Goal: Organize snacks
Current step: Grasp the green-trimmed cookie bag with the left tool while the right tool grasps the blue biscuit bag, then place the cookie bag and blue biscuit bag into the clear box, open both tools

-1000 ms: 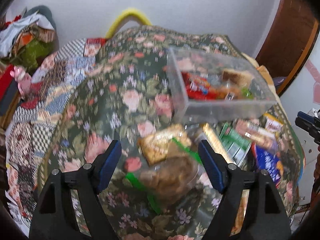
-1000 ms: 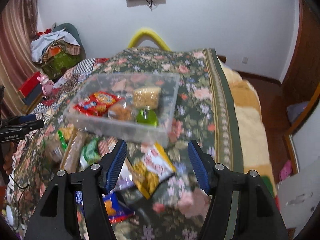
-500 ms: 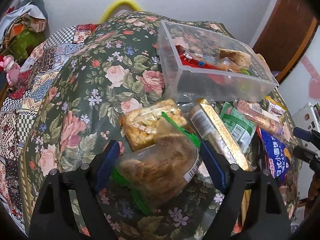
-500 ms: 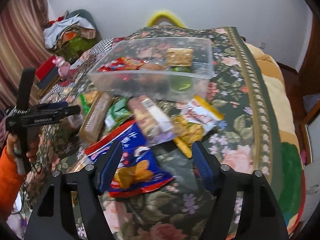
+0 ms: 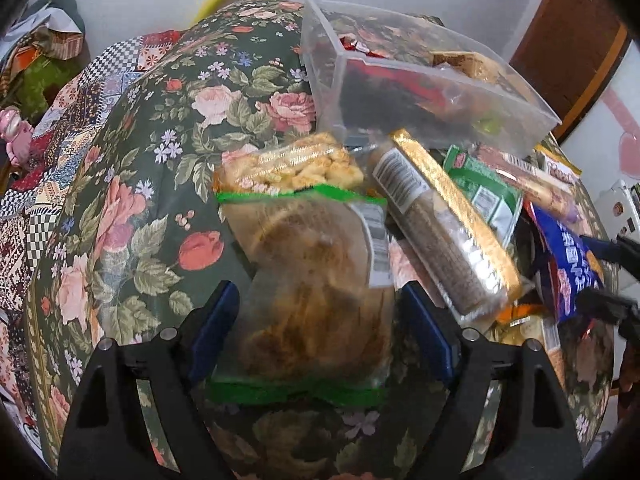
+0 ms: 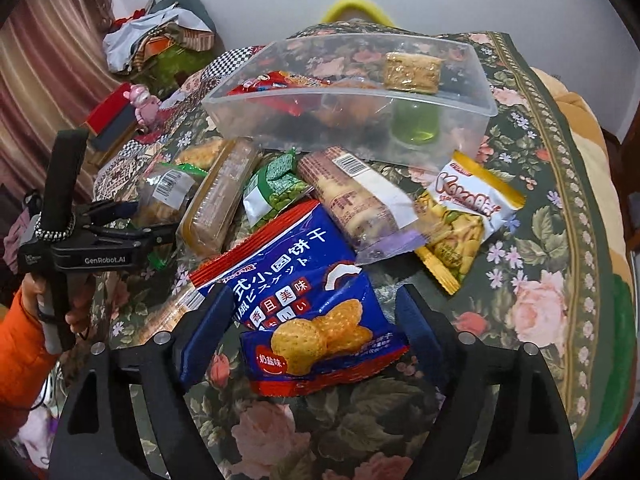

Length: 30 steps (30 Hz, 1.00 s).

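Observation:
A clear plastic bin (image 6: 460,128) on the floral cloth holds a red packet (image 6: 276,82), a wrapped cracker block (image 6: 412,72) and a green jelly cup (image 6: 416,124). Loose snacks lie in front of it. My left gripper (image 5: 316,332) is open, its fingers on either side of a clear green-edged bag of brown pastries (image 5: 316,280). My right gripper (image 6: 308,336) is open around a blue biscuit packet (image 6: 304,304). The left gripper also shows in the right wrist view (image 6: 160,220), and the bin in the left wrist view (image 5: 400,96).
Other loose snacks: a gold-edged biscuit tray (image 5: 444,228), a green pea packet (image 6: 276,188), a brown biscuit sleeve (image 6: 352,200), a yellow and white chips bag (image 6: 464,216), a rice cracker pack (image 5: 288,168). Clothes are piled at the far left (image 6: 156,40).
Both grippers have moved down and forward toward the snacks. The pastry bag now sits between the left fingers and the blue packet between the right fingers. Both stay open.

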### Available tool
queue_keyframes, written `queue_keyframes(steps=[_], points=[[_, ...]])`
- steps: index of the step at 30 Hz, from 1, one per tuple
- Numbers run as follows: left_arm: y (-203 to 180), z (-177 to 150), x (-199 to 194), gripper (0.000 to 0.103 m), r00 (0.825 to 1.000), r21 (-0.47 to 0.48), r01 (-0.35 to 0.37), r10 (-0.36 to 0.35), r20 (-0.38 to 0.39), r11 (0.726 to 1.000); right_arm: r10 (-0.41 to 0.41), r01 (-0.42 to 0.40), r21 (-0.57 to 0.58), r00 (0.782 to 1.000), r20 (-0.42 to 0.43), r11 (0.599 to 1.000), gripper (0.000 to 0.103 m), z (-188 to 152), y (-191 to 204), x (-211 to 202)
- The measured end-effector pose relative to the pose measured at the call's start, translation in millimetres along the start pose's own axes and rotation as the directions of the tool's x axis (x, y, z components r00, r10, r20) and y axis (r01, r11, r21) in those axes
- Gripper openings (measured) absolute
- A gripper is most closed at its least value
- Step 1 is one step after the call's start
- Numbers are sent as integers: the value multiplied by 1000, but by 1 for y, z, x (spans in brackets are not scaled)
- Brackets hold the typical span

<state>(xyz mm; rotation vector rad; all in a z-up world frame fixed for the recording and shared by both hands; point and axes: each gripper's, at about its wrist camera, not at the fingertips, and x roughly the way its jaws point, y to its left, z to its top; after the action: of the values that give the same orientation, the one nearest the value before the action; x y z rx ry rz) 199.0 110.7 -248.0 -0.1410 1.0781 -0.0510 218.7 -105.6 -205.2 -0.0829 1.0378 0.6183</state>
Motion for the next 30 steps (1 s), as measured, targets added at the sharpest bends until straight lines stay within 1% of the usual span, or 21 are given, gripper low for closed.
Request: queue_keyframes(steps=[2, 4, 6, 8, 12, 13, 15, 16, 17, 18, 22, 26, 30], points=[[0, 3, 3, 81, 1000, -10, -8, 8, 8, 1000, 13, -13, 4, 1000, -4, 1000, 83, 0, 1, 3], [0, 4, 4, 77, 1000, -16, -9, 10, 18, 1000, 17, -17, 7, 1000, -5, 1000, 85, 1, 2, 6], [-1, 3, 2, 63, 999, -15, -11, 12, 32, 1000, 25, -24, 10, 1000, -7, 1000, 85, 2, 2, 8], [-3, 1, -1, 58, 999, -11, -10, 11, 44, 1000, 39, -39, 5, 999, -21, 999, 86, 2, 3, 11], [-9, -7, -9, 55, 998, 8, -24, 23, 56, 1000, 52, -52, -11, 998, -46, 999, 87, 1, 8, 18], [-10, -7, -11, 53, 998, 11, -25, 24, 58, 1000, 51, -52, -14, 998, -43, 999, 86, 1, 8, 18], [-12, -11, -16, 52, 998, 15, -28, 27, 62, 1000, 71, -72, -8, 997, -42, 997, 77, 2, 8, 17], [-12, -13, -19, 52, 997, 15, -29, 28, 67, 999, 71, -72, -5, 997, -39, 997, 74, 1, 8, 17], [-13, -14, -23, 52, 997, 14, -29, 28, 74, 999, 68, -68, -7, 997, -33, 998, 69, 1, 8, 15], [-13, -15, -26, 52, 996, 13, -28, 27, 80, 1000, 68, -69, -10, 997, -30, 998, 67, 0, 9, 14], [-15, -16, -43, 52, 993, -2, -18, 18, 113, 1000, 59, -59, -1, 998, -14, 998, 54, -5, 8, 6], [-20, -15, -58, 52, 989, -2, -16, 16, 147, 1000, 54, -54, 25, 999, -1, 998, 51, -8, 4, -1], [-26, -10, -71, 52, 984, 5, -7, 6, 180, 1000, 44, -45, 33, 999, 23, 998, 50, -7, 4, -12]])
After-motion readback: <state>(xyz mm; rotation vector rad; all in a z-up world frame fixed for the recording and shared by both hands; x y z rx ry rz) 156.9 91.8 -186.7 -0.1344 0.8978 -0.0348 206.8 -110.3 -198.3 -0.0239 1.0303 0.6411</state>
